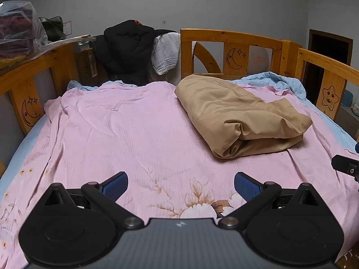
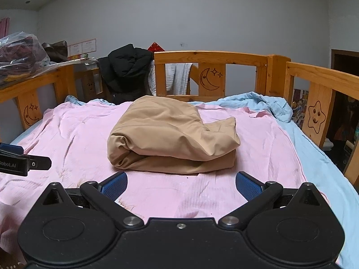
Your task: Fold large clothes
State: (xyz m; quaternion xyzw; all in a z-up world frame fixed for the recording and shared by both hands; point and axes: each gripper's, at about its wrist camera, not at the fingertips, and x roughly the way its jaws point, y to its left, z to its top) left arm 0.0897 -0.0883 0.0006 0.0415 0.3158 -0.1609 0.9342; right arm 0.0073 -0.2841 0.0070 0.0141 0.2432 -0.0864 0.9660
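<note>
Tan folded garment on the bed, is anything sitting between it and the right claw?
Nothing visible does. Only bare pink floral bedsheet lies between the open right claw and the tan folded garment. The left claw is off to the side, clear of that path.

I'm seeing open pink sheet (image 1: 116, 130) lying ahead of my left tool (image 1: 180, 185). The tan bundle (image 2: 172, 134) is blocking the path just beyond my right tool (image 2: 181, 185). Wooden rails (image 2: 215, 56) are fencing the bed's far and side edges.
</note>
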